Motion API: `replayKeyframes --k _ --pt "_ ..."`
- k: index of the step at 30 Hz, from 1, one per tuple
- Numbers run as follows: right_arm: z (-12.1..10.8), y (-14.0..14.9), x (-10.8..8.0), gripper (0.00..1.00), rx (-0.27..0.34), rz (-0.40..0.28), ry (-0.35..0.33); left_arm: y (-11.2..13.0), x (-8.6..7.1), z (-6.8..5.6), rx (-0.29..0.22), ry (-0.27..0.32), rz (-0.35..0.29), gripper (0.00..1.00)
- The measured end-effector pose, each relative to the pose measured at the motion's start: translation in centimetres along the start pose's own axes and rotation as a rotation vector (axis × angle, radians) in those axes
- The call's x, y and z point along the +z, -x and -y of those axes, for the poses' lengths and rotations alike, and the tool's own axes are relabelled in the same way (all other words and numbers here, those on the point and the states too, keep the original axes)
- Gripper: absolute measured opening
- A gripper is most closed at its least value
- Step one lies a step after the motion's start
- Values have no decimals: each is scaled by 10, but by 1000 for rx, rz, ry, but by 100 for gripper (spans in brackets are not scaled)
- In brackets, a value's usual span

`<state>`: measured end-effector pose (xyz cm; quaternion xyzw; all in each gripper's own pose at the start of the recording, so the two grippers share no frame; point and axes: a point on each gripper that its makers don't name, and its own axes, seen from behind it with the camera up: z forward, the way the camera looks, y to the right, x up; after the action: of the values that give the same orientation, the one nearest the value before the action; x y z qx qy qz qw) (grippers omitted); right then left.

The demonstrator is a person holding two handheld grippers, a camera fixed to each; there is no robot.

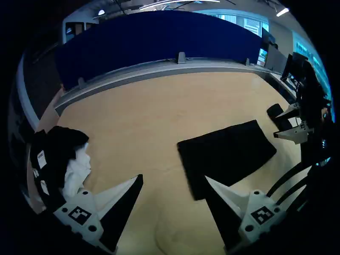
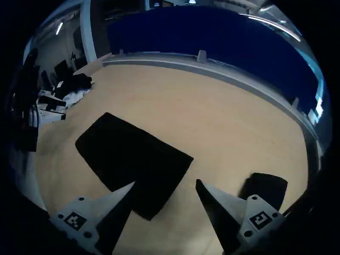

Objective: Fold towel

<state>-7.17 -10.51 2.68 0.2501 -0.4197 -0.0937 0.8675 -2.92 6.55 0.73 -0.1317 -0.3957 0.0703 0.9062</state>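
Pale wood tabletop (image 1: 140,114), broad and bare up to the long blue fabric partition (image 1: 161,38); ample room for sweeping a fold toward the partition. Flat black rectangular towel (image 1: 227,153) spread on the tabletop well apart from the partition, edges straight, corners exposed. Judged soft, light, limp: likely to sag and drag if lifted by one point, so best pinched at the two corners farthest from the partition, thin edge calling for a low approach. Crumpled black-and-white cloth heap (image 1: 63,161) well apart from the partition, toward its left end in the left gripper view, probably out of the fold's way. Small dark folded pad (image 2: 265,187) likewise far from the partition. Left gripper (image 1: 173,177) and right gripper (image 2: 165,182) both spread wide, empty, hovering by the towel's edge farthest from the partition.
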Motion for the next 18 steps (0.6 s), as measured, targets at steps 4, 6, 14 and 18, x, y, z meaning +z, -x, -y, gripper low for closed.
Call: replayKeyframes --k 4,6,14,18 --pt "7 5 -2 100 -27 14 -23 9 -14 7 -43 -30 -10 97" --pt "10 8 -4 100 -40 21 -34 13 -21 11 -61 -44 -15 97" --pt "29 24 -6 100 -99 55 -84 29 -47 21 -111 -97 -30 97" --pt "35 31 -6 100 -123 74 -101 38 -59 24 -135 -121 -33 97"
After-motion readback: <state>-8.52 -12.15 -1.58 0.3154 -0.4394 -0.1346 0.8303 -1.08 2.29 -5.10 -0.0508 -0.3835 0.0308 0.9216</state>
